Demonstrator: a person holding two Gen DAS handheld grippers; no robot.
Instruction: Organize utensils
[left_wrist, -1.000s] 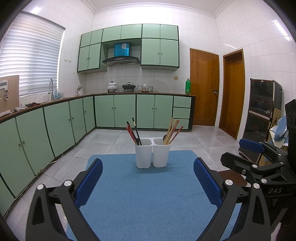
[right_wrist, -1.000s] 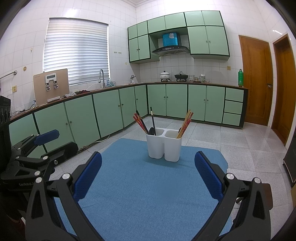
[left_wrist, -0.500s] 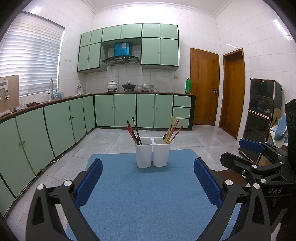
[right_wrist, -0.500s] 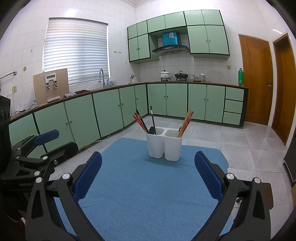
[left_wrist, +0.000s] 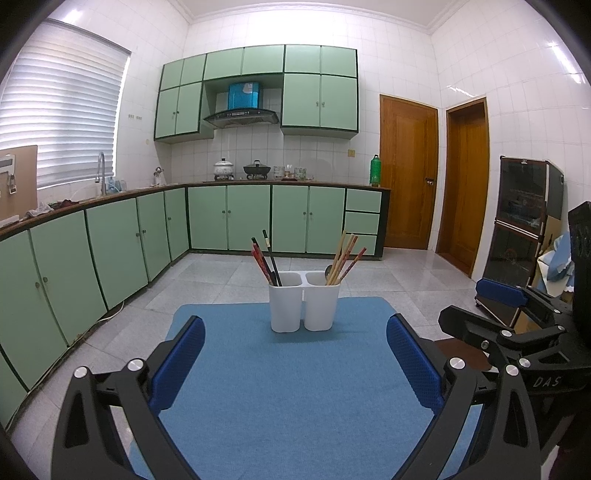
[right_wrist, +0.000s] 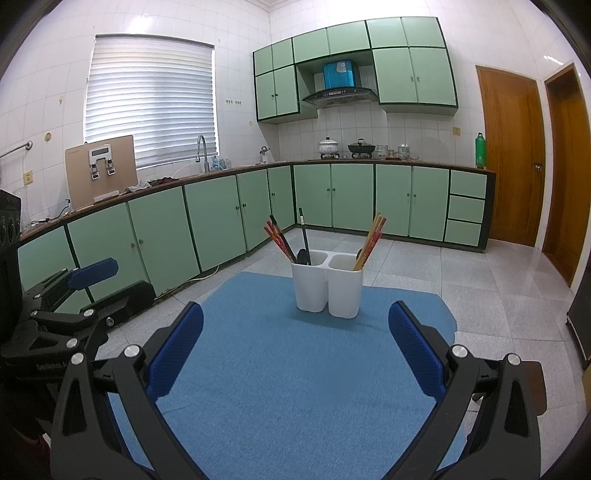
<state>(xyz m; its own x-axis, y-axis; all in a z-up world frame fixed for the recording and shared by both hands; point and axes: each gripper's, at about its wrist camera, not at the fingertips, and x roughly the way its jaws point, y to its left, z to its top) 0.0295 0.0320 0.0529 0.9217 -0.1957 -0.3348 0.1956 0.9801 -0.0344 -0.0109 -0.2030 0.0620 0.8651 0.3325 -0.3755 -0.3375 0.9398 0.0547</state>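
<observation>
both grippers hang over the near edge of the table (left_wrist: 295, 413), which carries a blue cloth, and neither has anything in it. the left gripper (left_wrist: 295, 362) has its jaws spread wide, with only bare cloth between the blue pads. the right gripper (right_wrist: 295, 350) is the same: jaws wide apart, nothing between them. in the left wrist view the right gripper shows at the right edge, level with the left and just beside it.

the task's thing, a white two-compartment utensil holder (left_wrist: 304, 301), stands upright toward the far side of the cloth, well apart from both grippers and roughly centred ahead of them. its left compartment holds red and black chopsticks (left_wrist: 264, 258) leaning left, with a dark spoon-like piece showing in the right wrist view. its right compartment holds wooden chopsticks (left_wrist: 343, 258) leaning right, and a rounded dark tip beside them that is too small to name. no utensil lies loose on the cloth in either view.

as a judgement, this looks like either the very start or the very end of the sorting: the dark and pale sticks already sit in separate compartments, though whether each piece is where it belongs cannot be told from here. if work remains, the next move calls for one gripper to travel forward to the holder, come down over the leaning stick ends, and close on a single thin stick without tipping the light holder; the other gripper could steady its wall.
</observation>
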